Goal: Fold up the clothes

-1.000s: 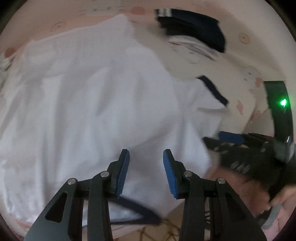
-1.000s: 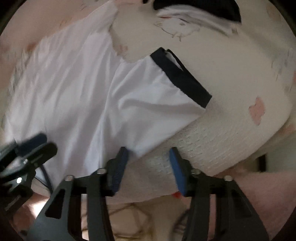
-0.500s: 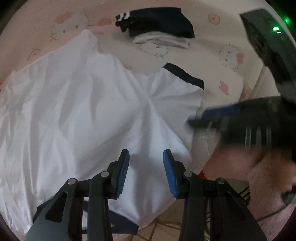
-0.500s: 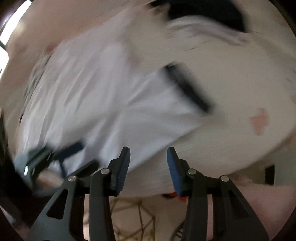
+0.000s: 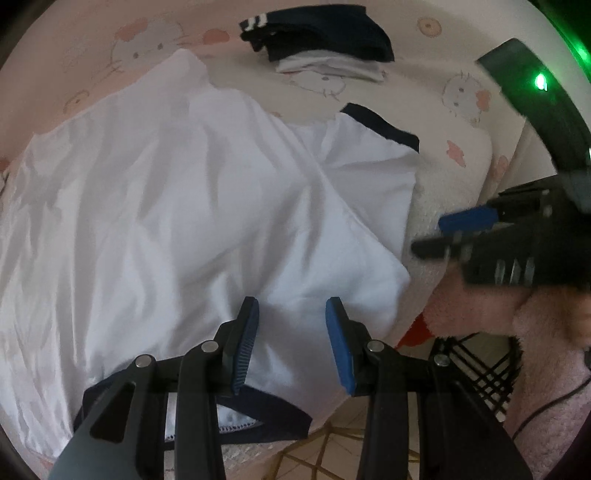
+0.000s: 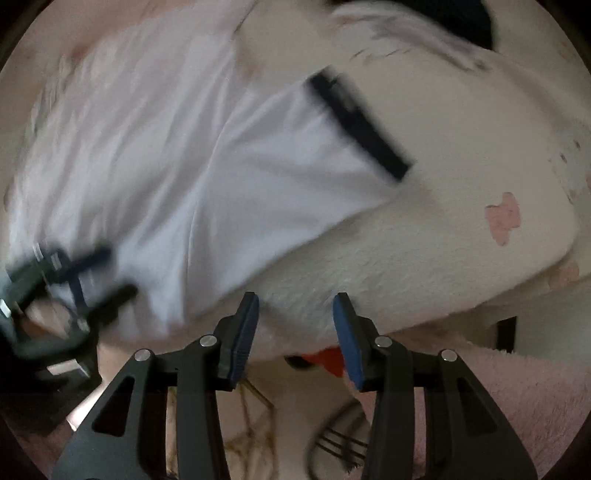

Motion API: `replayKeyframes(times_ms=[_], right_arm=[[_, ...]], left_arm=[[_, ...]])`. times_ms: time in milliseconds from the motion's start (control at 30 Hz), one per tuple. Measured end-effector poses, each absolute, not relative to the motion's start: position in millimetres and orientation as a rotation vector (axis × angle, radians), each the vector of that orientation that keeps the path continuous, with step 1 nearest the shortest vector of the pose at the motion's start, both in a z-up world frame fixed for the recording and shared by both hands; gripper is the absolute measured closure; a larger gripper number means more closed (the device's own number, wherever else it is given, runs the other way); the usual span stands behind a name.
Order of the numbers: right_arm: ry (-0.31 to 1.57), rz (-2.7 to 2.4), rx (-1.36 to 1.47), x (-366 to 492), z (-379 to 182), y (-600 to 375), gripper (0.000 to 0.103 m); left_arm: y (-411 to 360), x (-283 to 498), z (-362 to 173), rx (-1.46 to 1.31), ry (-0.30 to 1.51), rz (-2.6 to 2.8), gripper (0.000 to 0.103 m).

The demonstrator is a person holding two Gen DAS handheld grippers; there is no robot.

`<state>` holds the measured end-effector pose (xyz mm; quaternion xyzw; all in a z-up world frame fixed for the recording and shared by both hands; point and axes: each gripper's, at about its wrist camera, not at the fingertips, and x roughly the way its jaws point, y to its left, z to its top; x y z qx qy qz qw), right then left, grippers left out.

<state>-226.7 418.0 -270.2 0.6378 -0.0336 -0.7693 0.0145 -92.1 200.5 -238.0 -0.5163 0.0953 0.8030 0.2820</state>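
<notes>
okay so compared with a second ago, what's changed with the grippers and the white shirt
The right gripper has pulled off the white T-shirt toward the right and now hangs over the bare cartoon-print blanket past the sleeve. The left gripper has drifted a little over the shirt near its collar. Nothing was taken hold of or let go: both grippers are open and empty as before. The shirt still lies spread out, and the folded dark clothes stay put.

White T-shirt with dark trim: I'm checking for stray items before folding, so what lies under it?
The white T-shirt with dark trim lies spread on a pale cartoon-cat print blanket, visible around its edges. Anything beneath the fabric itself is covered.
</notes>
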Motion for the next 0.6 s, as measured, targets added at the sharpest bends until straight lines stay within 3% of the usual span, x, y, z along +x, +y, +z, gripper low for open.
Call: replayKeyframes(times_ms=[133, 400, 533, 600], right_arm=[[-0.279, -2.356, 1.852, -234, -261, 409, 0.060], [0.033, -2.277, 2.007, -236, -290, 360, 0.058], [-0.013, -2.380, 2.057, -242, -287, 367, 0.059], [-0.204, -2.460, 2.017, -247, -276, 382, 0.059]], left_arm=[[192, -88, -234, -1.383, 0.213, 2.165, 0.063], [182, -91, -238, -1.419, 0.168, 2.165, 0.063], [182, -86, -238, -1.403, 0.187, 2.166, 0.063], [184, -84, -237, -1.393, 0.190, 2.160, 0.063]])
